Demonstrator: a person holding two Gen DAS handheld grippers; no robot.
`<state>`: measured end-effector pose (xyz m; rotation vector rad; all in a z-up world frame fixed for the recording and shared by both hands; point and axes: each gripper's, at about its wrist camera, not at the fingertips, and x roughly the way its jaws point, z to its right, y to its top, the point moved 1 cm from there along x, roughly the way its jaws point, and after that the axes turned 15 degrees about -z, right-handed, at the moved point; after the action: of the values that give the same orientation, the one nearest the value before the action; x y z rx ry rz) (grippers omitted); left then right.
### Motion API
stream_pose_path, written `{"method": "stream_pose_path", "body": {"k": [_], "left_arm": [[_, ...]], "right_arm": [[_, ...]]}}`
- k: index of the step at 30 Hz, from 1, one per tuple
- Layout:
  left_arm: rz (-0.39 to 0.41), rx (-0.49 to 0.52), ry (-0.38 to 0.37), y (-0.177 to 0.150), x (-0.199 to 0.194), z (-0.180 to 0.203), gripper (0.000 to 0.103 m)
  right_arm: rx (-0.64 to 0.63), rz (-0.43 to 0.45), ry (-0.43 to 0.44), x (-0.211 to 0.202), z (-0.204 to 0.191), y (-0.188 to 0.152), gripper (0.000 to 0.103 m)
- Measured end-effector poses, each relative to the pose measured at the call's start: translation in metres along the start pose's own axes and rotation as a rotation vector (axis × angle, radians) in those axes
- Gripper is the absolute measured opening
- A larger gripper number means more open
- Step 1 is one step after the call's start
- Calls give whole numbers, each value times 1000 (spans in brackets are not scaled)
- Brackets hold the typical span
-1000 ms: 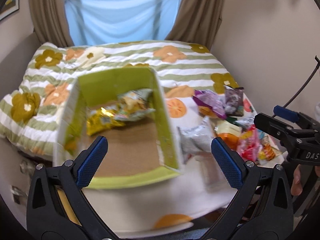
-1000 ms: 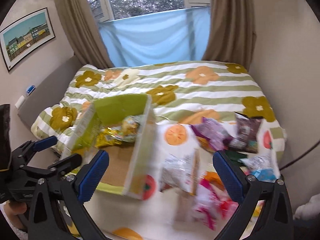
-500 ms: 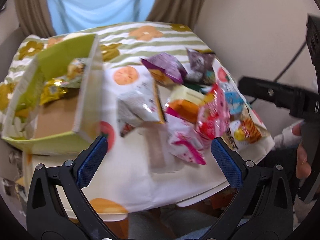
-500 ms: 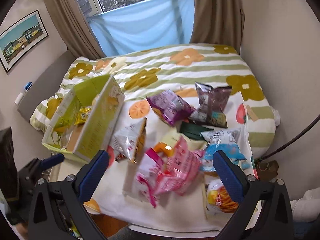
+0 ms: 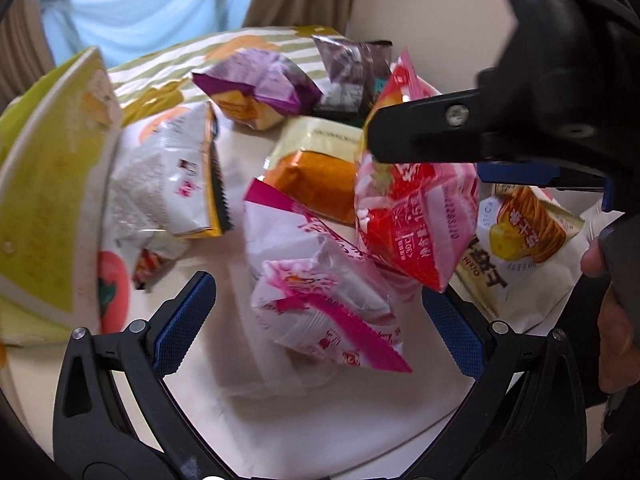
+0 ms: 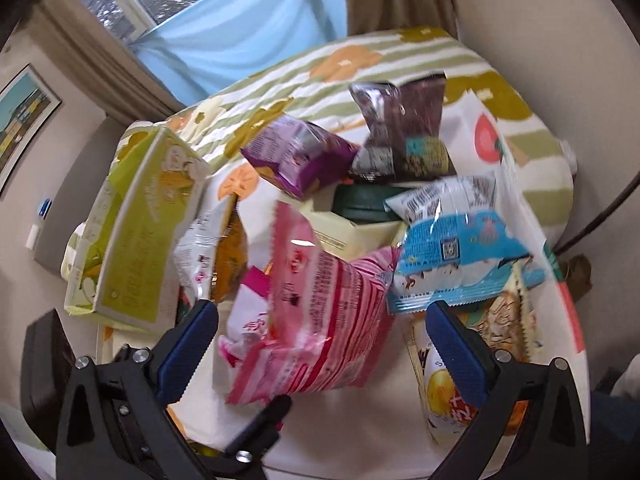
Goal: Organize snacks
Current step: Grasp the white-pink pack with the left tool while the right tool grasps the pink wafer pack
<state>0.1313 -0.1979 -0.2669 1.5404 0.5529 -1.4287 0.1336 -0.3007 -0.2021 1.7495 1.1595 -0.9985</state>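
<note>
- the left gripper (image 5: 316,312) hangs over the snack pile with its jaws spread wide and nothing between them; a white-and-magenta packet (image 5: 320,304) lies on the cloth just under the gap.
- the right gripper (image 6: 322,344) is likewise released, its blue pads (image 6: 188,350) wide apart on either side of a pink striped bag (image 6: 320,320), not pressing it.
- in the left wrist view the right gripper's black finger crosses in front of the same pink bag (image 5: 416,216).
- the yellow-green box (image 6: 136,232) sits at the left edge of the pile, tilted, on the flowered bedspread (image 6: 360,56).
- other snacks lie loose to the box's right: a purple bag (image 6: 296,156), a dark brown bag (image 6: 404,132), a blue-and-white packet (image 6: 456,256) and a white-and-orange pouch (image 5: 176,176).
</note>
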Motion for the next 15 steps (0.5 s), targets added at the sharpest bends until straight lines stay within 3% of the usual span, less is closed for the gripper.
{"method": "stream_pose_path", "body": {"k": [4,8,15], "left_arm": [[-3,45,0,2,5,1,96],[-38,66,-10,4,13,-2,78],[-69,121,-5,5,13,-3,58]], "right_arm": [[23,-23,-10,12,3,0,103],[46,-47,6,18,6,1,103],[69,-75,22,26,8,4,98]]}}
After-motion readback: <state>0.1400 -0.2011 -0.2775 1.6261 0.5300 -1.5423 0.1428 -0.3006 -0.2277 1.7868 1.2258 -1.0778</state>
